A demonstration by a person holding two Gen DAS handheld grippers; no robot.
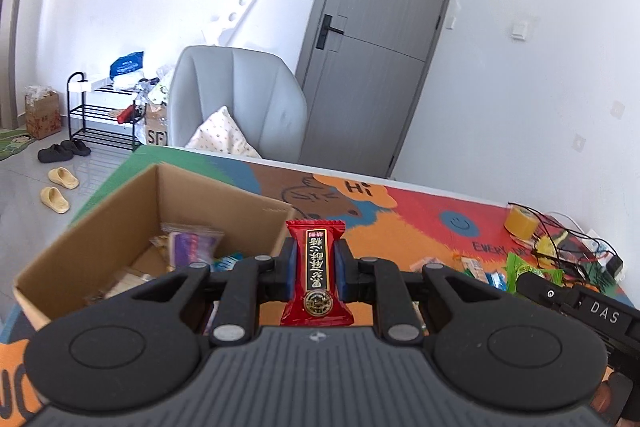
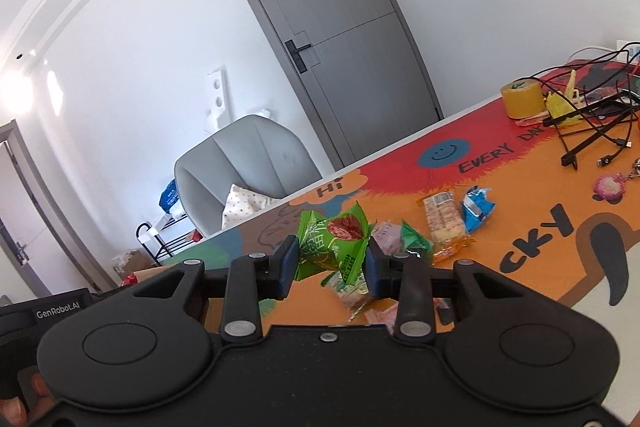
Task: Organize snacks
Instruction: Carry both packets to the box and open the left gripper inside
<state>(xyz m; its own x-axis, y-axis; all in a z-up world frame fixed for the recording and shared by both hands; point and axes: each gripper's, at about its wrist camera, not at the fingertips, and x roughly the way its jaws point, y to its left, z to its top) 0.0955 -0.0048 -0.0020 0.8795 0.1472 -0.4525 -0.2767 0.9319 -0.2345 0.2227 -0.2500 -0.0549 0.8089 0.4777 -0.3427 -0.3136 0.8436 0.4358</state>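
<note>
A grey armchair (image 1: pixel 240 99) with a pillow (image 1: pixel 222 137) stands beside a grey door (image 1: pixel 376 39)

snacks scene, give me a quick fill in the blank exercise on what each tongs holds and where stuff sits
The left tongs are shut on a ____ packet.
The right tongs grip a ____ packet.
The box is made of ____.
The tape roll is ____ in colour.

Missing: red; green; cardboard; yellow

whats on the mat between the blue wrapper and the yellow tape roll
In the right wrist view, the stretch from the blue wrapper to the yellow tape roll holds no object, only bare mat with "EVERY DAY" lettering.
</note>
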